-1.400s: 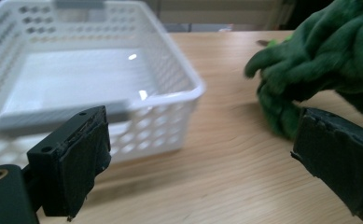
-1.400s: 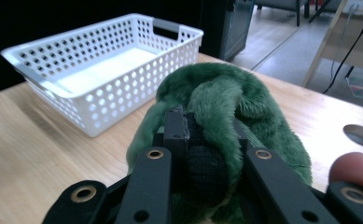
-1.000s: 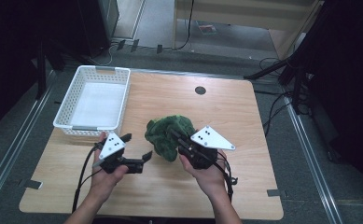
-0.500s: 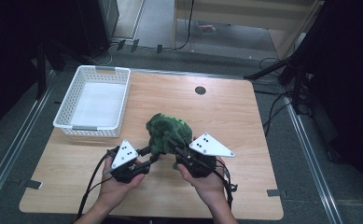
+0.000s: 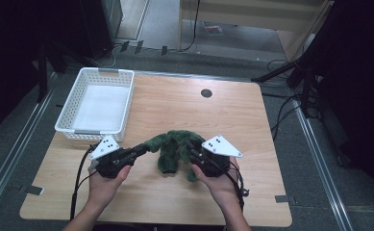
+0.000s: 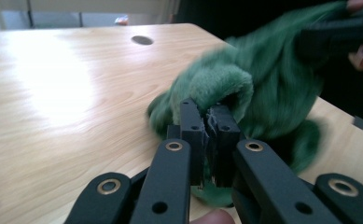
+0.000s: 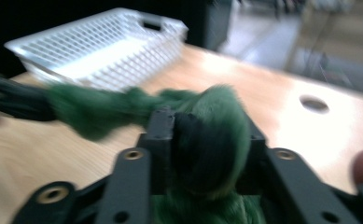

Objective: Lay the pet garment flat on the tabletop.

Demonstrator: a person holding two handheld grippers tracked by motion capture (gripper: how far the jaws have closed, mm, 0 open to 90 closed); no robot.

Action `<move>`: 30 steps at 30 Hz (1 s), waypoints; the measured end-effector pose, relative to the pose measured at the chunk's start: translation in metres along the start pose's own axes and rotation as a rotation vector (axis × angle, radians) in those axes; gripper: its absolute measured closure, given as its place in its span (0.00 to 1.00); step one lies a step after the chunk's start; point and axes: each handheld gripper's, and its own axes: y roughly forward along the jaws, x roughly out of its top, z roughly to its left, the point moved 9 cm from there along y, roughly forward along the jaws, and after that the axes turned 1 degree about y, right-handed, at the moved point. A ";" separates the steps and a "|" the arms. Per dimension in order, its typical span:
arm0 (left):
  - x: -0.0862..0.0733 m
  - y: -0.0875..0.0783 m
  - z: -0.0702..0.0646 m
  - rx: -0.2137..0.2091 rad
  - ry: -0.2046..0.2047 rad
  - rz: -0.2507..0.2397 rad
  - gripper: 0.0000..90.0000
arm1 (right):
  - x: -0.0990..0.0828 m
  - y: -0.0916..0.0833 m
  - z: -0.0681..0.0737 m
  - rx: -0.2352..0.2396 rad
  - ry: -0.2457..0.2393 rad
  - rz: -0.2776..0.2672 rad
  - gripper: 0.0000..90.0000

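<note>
Two grippers worked one green fleece cloth [image 5: 171, 150] near the front of the table [image 5: 252, 120] in the high view; the left gripper [image 5: 139, 151] pinched its left end, the right gripper [image 5: 190, 150] its right, a white basket [image 5: 99, 102] standing well apart. Seen from the left gripper view, the jaws had just closed and sat clamped on a fold of cloth [image 6: 226, 88]. From the right gripper view, the jaws had been opening, yet a thick wad [image 7: 207, 140] still packed the gap, pads pressing. Judged step: spreading the cloth; the next move likely called for pulling both ends apart evenly.
</note>
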 end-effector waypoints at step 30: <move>-0.005 0.009 0.011 0.003 -0.101 0.052 0.63 | -0.101 0.012 -0.082 -0.094 0.164 0.300 0.50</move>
